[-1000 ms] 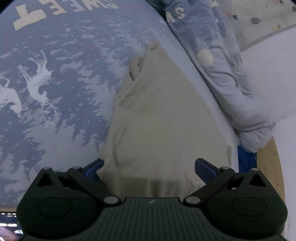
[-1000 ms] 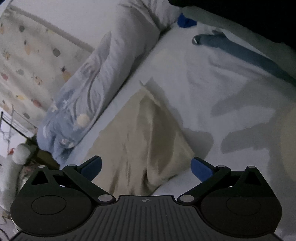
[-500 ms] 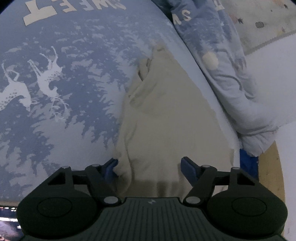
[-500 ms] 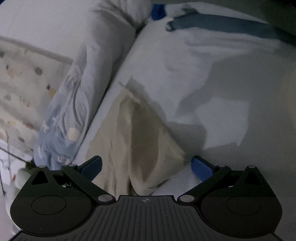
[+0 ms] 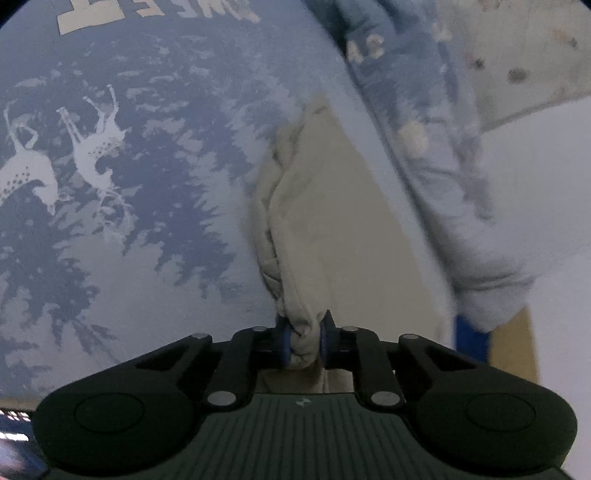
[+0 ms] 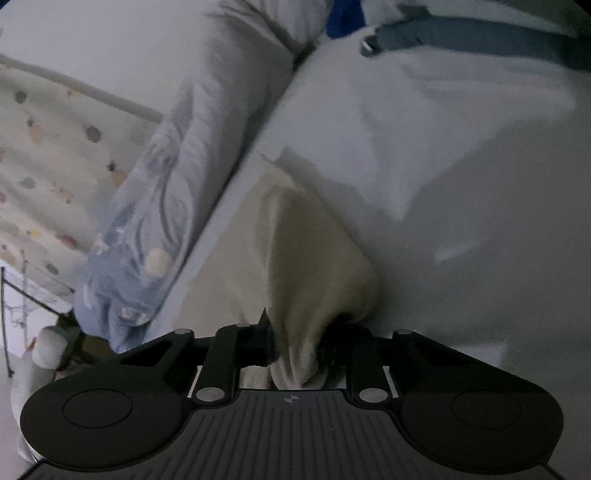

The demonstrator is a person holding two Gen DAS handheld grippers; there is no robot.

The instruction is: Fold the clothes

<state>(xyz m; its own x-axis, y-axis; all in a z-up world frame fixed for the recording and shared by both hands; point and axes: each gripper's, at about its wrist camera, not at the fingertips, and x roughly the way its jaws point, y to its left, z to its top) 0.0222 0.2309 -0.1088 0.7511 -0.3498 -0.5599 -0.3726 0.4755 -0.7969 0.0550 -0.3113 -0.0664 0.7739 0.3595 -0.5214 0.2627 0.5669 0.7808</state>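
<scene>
A cream garment point(image 5: 332, 229) lies on the bed along its edge, next to a rolled blue quilt. My left gripper point(image 5: 303, 345) is shut on a bunched edge of the cream garment at its near end. The same cream garment point(image 6: 317, 266) shows in the right wrist view, and my right gripper point(image 6: 301, 354) is shut on a gathered corner of it. The cloth rises in a fold from each gripper.
A blue bedspread with white deer and trees point(image 5: 110, 184) covers the bed to the left. A rolled pale-blue quilt point(image 5: 461, 206) lies along the right side, also in the right wrist view point(image 6: 155, 221). A dark blue strap point(image 6: 461, 33) lies on the white sheet point(image 6: 461, 166).
Both grippers went from wide open to shut on the cream garment. The cloth bunched up between the fingers of each and its edge lifted into a fold.
</scene>
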